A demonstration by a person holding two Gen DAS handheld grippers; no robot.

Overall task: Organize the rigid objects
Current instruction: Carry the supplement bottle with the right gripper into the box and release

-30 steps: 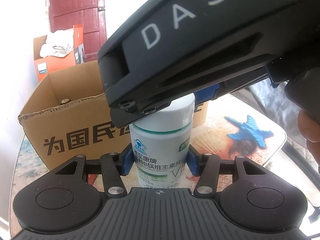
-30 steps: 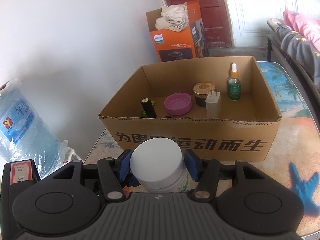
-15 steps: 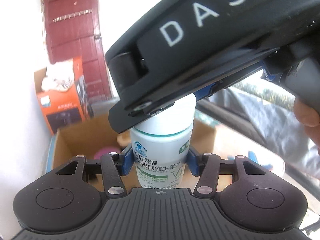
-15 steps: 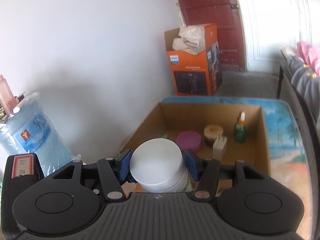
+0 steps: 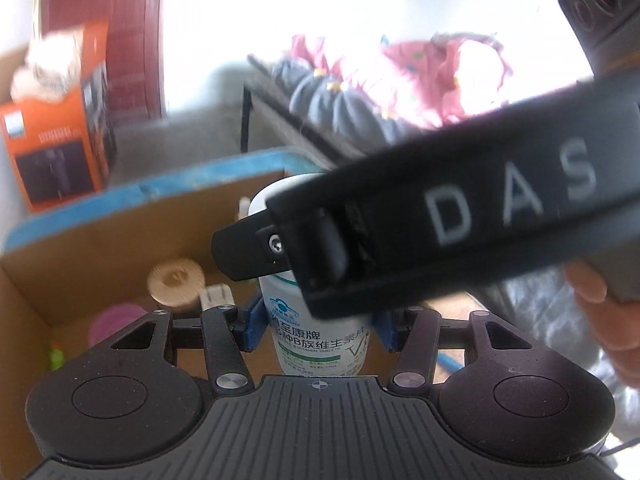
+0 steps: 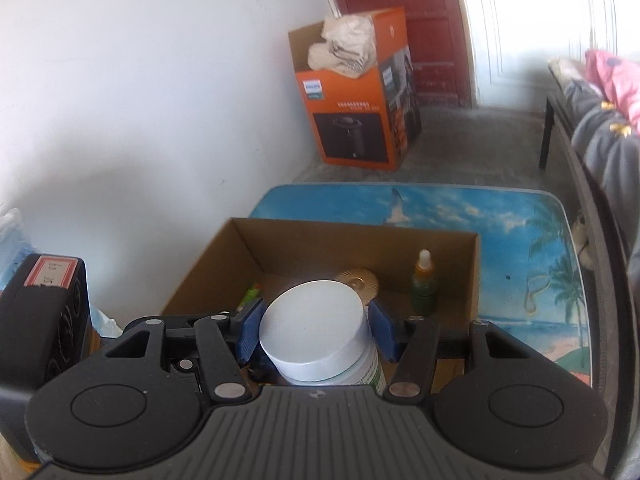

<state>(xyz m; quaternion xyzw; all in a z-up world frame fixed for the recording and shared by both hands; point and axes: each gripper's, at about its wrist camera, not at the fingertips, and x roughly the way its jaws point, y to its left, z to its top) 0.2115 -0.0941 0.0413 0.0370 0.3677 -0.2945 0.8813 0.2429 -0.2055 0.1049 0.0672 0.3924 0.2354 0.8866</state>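
A white vitamin bottle [image 5: 316, 340] with a white cap [image 6: 314, 328] is held by both grippers above the open cardboard box [image 6: 448, 242]. My left gripper [image 5: 318, 330] is shut on the bottle's labelled body. My right gripper [image 6: 314, 338] is shut on its cap, and its black body crosses the left wrist view [image 5: 460, 236]. Inside the box are a wooden-lidded jar [image 5: 176, 280], a white plug [image 5: 216, 296], a pink lid [image 5: 116, 322] and a green dropper bottle [image 6: 424, 284].
The box sits on a table with a beach print [image 6: 532, 240]. An orange carton [image 6: 356, 92] stands on the floor by a red door. A bench with grey and pink bedding [image 5: 372, 92] is at the right. A water jug [image 6: 12, 236] is at the left.
Both grippers have carried the bottle up and forward, from in front of the box to over its inside. Both views now look down into the box.
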